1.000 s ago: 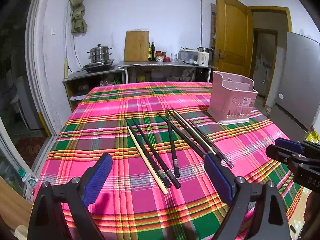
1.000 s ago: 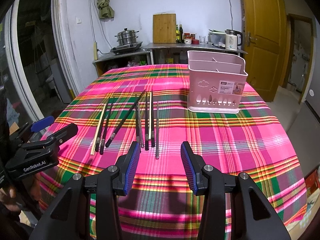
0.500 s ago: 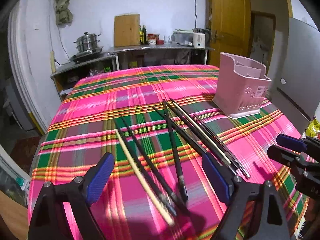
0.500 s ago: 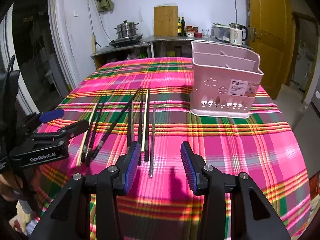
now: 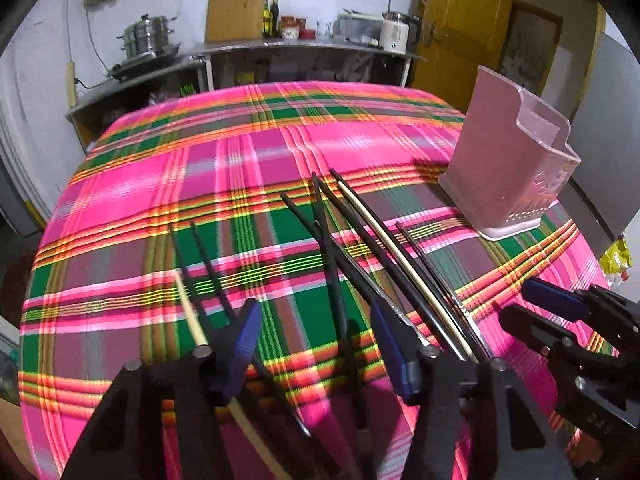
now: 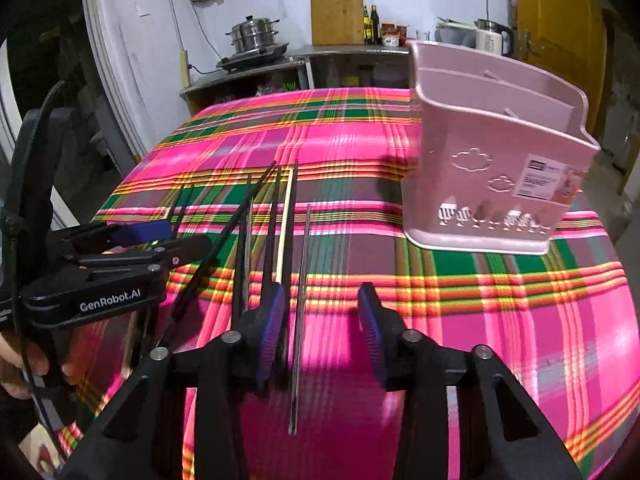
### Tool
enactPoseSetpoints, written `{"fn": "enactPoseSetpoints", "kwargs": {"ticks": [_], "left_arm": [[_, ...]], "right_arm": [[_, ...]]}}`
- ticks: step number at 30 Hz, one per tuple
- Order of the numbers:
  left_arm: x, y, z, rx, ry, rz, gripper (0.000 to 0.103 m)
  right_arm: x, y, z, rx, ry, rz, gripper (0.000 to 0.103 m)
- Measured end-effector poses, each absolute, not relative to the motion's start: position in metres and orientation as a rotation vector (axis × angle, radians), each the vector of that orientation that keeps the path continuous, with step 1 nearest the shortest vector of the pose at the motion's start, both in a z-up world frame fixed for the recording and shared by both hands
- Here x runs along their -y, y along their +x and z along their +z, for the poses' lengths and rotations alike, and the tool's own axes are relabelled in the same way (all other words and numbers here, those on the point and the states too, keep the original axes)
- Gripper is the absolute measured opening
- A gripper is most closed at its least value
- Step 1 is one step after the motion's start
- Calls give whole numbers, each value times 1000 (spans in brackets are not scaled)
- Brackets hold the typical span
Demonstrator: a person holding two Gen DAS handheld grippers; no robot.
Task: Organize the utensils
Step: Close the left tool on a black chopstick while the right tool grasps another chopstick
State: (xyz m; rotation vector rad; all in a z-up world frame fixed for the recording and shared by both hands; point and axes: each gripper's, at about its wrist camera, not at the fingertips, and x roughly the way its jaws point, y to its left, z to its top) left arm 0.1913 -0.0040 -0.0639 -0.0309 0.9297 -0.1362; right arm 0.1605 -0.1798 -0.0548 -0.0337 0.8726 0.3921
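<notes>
1. Your right gripper (image 6: 322, 330): fingers wide but closing, grey chopstick (image 6: 301, 300) between them, untouched, long axis straight ahead.
2. Your left gripper (image 5: 316, 344): fingers half-closed around a black chopstick (image 5: 334, 292).
3. Holder (image 6: 492, 168) stands ahead-right on the worktop.

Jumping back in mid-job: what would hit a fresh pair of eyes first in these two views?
The loud pink-and-green plaid tablecloth fills both views. A spread of chopsticks, mostly dark with a couple of pale ones, lies on it just ahead of both grippers. The pink utensil basket stands upright to their right and looks empty. The left gripper and right gripper hang low over the sticks, jaws closing, gripping nothing yet.
</notes>
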Motion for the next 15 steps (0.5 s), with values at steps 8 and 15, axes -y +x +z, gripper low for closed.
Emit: {"fn": "enactPoseSetpoints", "kwargs": {"ticks": [8, 15], "left_arm": [[8, 207, -76, -984, -30, -168, 30], [8, 213, -76, -989, -38, -174, 26]], "right_arm": [[174, 187, -66, -910, -7, 409, 26], [167, 202, -73, -936, 1, 430, 22]]}}
